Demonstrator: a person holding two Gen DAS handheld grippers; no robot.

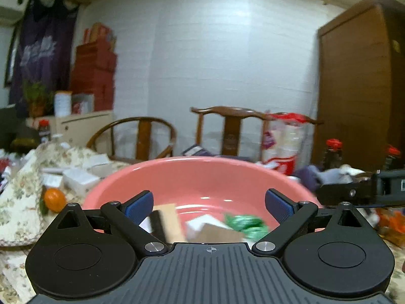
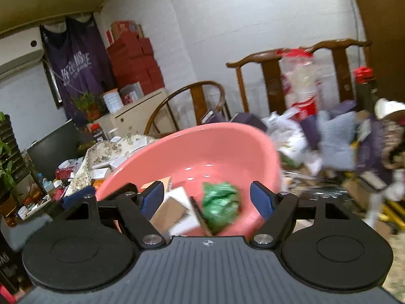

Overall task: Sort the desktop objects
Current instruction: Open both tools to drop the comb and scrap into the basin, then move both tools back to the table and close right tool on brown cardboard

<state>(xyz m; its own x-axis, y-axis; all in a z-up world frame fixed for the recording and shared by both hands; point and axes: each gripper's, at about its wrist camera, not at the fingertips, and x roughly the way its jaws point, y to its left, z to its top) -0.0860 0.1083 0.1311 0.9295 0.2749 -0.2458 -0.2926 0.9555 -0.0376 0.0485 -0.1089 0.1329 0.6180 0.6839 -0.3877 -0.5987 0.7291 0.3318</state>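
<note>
Both grippers point roughly level toward a pink basin (image 1: 202, 177) that sits on a cluttered surface (image 1: 15, 202) covered with a floral cloth. The left gripper (image 1: 208, 204) is held square to the basin, its blue-padded jaws spread wide and holding nothing, the pads framing the near rim. The right gripper (image 2: 206, 198) is rolled a little, so the basin (image 2: 227, 147) looks tilted in its view; its jaws are likewise wide apart and empty, poised at the basin's near edge. Inside the basin lie a crumpled green wrapper (image 2: 220, 207), a brown-and-white carton (image 2: 174, 210) and a tan box (image 1: 169, 217), all blurred; the wrapper (image 1: 246, 224) shows between the left jaws too, toward the right pad. In the left view an orange (image 1: 54, 198) rests on the cloth just left of the basin, near some white boxes (image 1: 78, 179), and the body of the right gripper (image 1: 359, 187) comes in from the right edge, beside the basin's rim. Behind the surface stand two wooden chairs (image 1: 227, 126) against a white wall, with a heap of cloth and paper (image 2: 336, 141) to the basin's right.
</note>
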